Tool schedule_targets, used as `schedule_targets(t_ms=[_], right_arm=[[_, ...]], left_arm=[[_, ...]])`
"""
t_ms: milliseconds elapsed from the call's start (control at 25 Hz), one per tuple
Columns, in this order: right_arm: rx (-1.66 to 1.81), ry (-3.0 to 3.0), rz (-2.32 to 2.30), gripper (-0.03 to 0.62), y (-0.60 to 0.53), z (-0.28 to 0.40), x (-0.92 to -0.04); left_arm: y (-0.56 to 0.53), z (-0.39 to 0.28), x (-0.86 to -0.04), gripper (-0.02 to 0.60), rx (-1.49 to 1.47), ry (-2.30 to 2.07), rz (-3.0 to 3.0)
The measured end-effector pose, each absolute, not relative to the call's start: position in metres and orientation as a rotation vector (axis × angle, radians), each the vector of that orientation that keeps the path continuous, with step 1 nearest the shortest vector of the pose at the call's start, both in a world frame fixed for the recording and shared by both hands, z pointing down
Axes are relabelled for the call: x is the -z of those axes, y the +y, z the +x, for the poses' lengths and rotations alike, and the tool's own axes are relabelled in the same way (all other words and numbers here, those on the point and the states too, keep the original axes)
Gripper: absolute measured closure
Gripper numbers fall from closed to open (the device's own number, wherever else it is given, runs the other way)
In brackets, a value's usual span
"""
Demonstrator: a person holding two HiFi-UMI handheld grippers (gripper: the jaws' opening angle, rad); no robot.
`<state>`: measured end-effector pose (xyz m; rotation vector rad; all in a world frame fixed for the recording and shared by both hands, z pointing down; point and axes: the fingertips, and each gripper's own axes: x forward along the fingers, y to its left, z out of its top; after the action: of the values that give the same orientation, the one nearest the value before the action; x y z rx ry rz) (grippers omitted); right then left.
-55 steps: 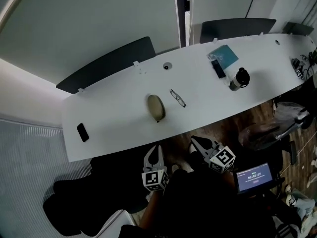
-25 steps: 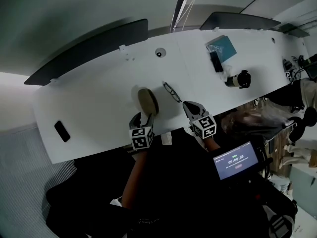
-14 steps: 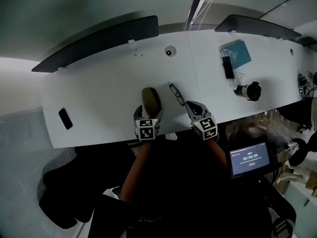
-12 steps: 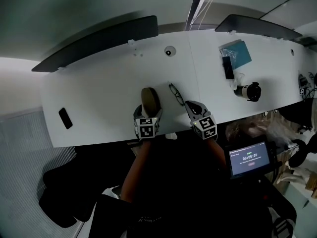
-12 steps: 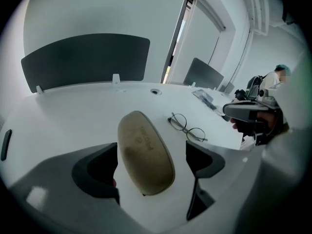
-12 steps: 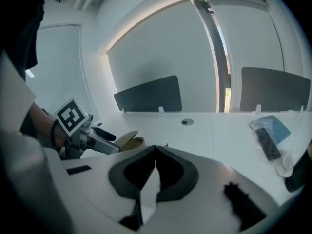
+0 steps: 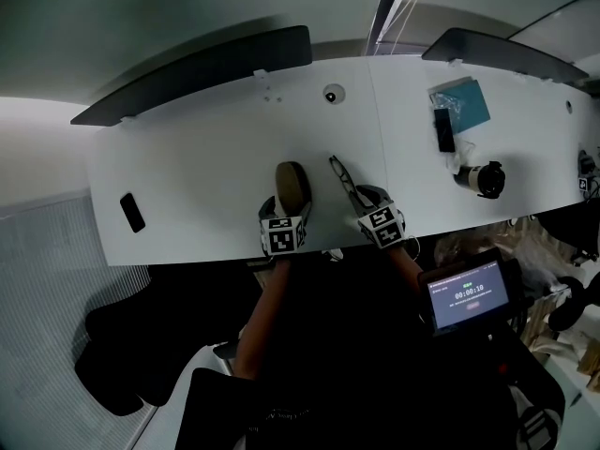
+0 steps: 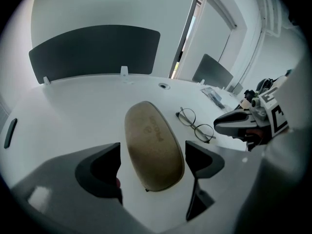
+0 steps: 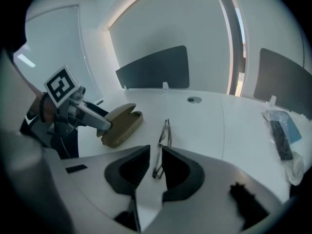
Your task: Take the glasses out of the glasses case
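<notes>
My left gripper (image 8: 152,152) has its jaws spread wide, one on each side of the near end of the glasses case (image 8: 152,138). I see no pad pressing on it. The case lies shut and flat on the white table (image 8: 68,111). It looks like a stiff shell with a slightly rough skin, so I judge it easy to pin by its long sides.

My right gripper (image 9: 156,156) has only a narrow slot between its jaws. The near end of the glasses (image 9: 165,130) sits in that slot, and I can make out slivers of gap, so I would not call it clamped. The glasses are already outside the case, lying on the table just to the right of it and running away from my right jaws.

They look light, thin-wired and easily bent, with lenses that would smear or scratch. I would close softly on the frame at the temple or hinge, not on the glass.

The right gripper view sees the frame edge-on. The left gripper view shows both round rims and the bridge lying open, which tells me where the lenses are. Only the head view shows both grippers side by side at the table's near edge, with a dark bottle (image 7: 480,178) lying far off to my right.
</notes>
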<state>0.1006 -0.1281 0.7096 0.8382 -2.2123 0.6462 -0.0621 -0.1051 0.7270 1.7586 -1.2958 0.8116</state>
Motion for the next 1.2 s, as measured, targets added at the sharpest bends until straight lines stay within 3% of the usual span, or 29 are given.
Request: schedule_targets(t_ms=[120, 160, 360, 600, 760, 880, 1000, 1200], right_arm=[[-0.644, -2.151, 0.824, 0.519, -0.13, 0.1, -0.723], [-0.647, -2.137, 0.824, 0.562, -0.132, 0.1, -0.726], [-0.724, -2.252, 0.754, 0.576, -0.136, 0.071, -0.706], [-1.522, -2.4, 0.674, 0.577, -0.129, 0.021, -0.668], [-1.697, -2.296, 0.634, 0.576, -0.125, -0.008, -0.697], [-1.653, -2.227, 0.596, 0.576, -0.124, -0.03, -0.717], [-1.377, -2.253, 0.531, 0.572, -0.122, -0.039, -0.715], [-1.22, -2.31, 0.537, 0.572, -0.122, -0.017, -0.688]], left_arm=[[-0.103, -0.059, -0.728, 0.189, -0.789, -1.272, 1.757], [-0.103, -0.059, -0.728, 0.218, -0.772, -1.265, 1.754], [-0.102, -0.063, -0.724, 0.232, -0.671, -1.246, 1.732], [-0.103, -0.068, -0.719, 0.238, -0.436, -1.202, 1.72], [-0.097, -0.074, -0.719, 0.248, -0.334, -1.175, 1.69], [-0.098, -0.076, -0.72, 0.25, -0.331, -1.179, 1.685], [-0.102, -0.073, -0.718, 0.247, -0.381, -1.193, 1.713], [-0.117, -0.066, -0.706, 0.245, -0.424, -1.193, 1.762]])
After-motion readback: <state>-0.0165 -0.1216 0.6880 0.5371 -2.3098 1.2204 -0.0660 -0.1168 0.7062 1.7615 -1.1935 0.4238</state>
